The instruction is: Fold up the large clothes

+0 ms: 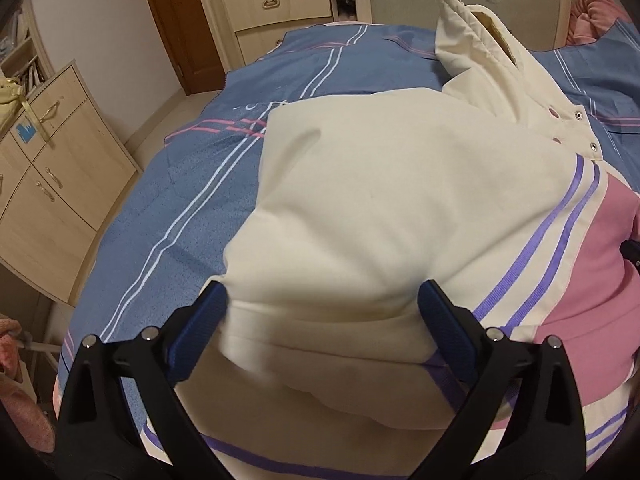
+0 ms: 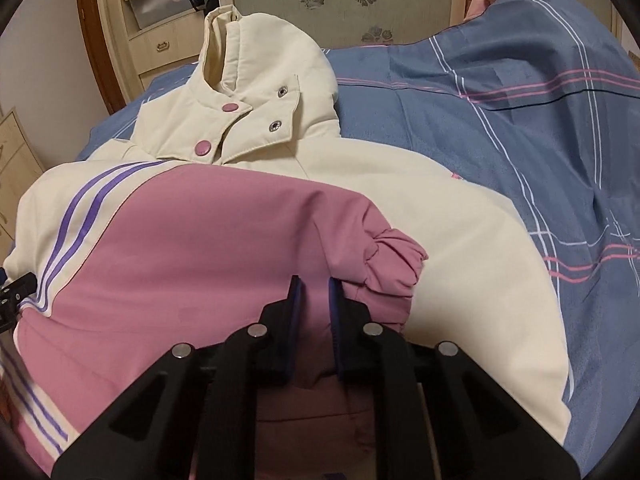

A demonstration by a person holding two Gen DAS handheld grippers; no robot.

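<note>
The left tool point(image 1: 322, 314) points steeply downward with its 2 blue-padded fingers point(image 1: 200, 336) spread wide, cream cloth bulging between them. The right tool point(image 2: 312, 300) also tilts steeply down, its 2 fingers point(image 2: 295, 312) drawn close together, pinching a fold of pink cloth.

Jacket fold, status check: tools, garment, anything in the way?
Left tool open, straddling cream fabric. Right tool pinching pink sleeve. Jacket on bed, sleeves folded in. Nothing obstructing.
</note>
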